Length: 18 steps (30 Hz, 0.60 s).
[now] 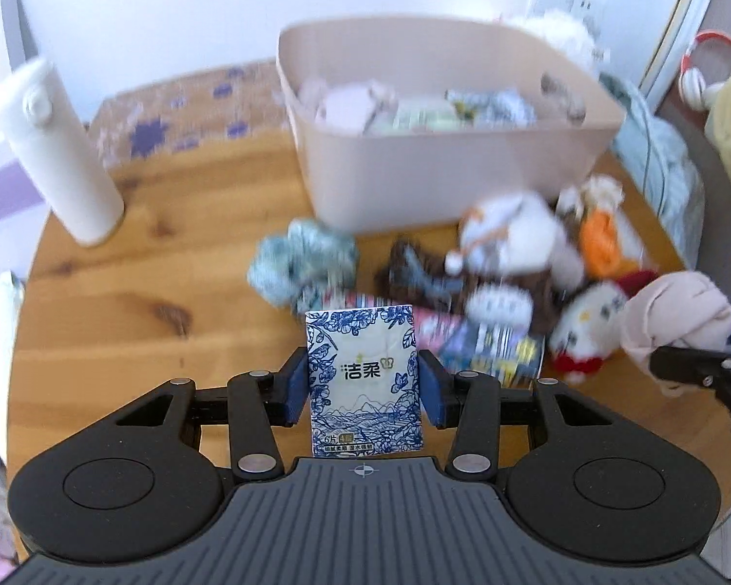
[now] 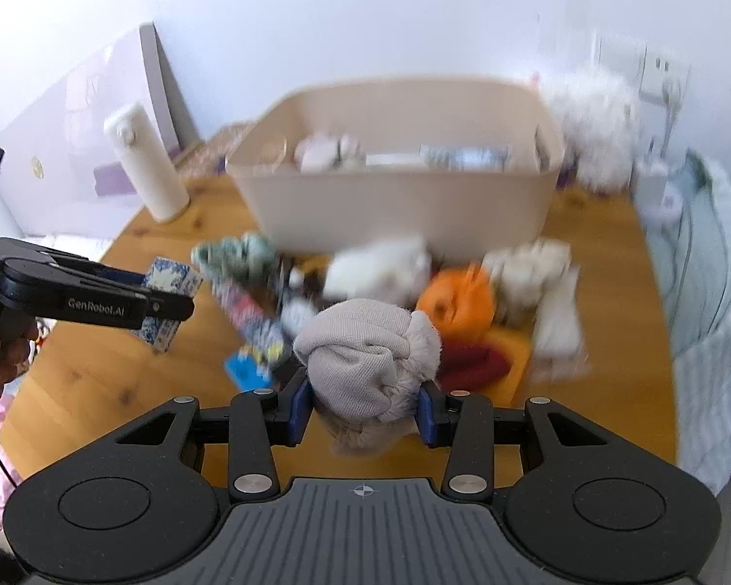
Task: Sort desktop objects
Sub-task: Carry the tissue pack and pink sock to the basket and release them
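Motion blur smears the pile of toys [image 1: 521, 263] at centre right of the left wrist view, and the items inside the beige bin [image 1: 463, 180] cannot be identified. At the right edge, the right gripper [image 1: 706, 370] is cut off.

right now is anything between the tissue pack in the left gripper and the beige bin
Nothing solid blocks it. The tissue pack is held above the table, and the pile of plush toys lies low before the beige bin, whose top is open. Going over the near rim looks clear.
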### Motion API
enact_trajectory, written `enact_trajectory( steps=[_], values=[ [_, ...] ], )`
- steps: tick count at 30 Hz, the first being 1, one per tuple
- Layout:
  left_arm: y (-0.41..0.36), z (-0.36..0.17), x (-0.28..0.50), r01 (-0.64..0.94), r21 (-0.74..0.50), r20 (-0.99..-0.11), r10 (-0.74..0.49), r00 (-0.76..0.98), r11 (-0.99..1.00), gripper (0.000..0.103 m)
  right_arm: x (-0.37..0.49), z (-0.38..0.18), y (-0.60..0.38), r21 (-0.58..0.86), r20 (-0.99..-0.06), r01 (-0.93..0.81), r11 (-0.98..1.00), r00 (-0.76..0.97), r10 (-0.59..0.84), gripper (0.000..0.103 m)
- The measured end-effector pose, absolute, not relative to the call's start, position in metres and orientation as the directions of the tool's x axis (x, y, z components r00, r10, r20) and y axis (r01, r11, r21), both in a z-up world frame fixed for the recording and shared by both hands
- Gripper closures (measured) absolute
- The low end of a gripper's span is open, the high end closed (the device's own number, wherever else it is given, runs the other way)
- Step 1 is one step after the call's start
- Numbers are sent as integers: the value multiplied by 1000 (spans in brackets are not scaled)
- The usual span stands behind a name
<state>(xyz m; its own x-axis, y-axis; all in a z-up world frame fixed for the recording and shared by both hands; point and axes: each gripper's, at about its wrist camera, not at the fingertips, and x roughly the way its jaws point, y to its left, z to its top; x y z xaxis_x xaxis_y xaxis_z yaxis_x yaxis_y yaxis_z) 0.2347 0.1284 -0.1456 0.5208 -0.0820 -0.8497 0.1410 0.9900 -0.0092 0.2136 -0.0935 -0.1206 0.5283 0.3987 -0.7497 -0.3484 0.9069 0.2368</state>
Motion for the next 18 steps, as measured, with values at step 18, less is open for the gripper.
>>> enact_trajectory(
  steps=[18],
  values=[
    [105, -78, 357, 152, 80, -758, -38, 651, 985, 56, 347, -64, -126, 137, -685, -333, 933, 649, 332, 63]
  ],
)
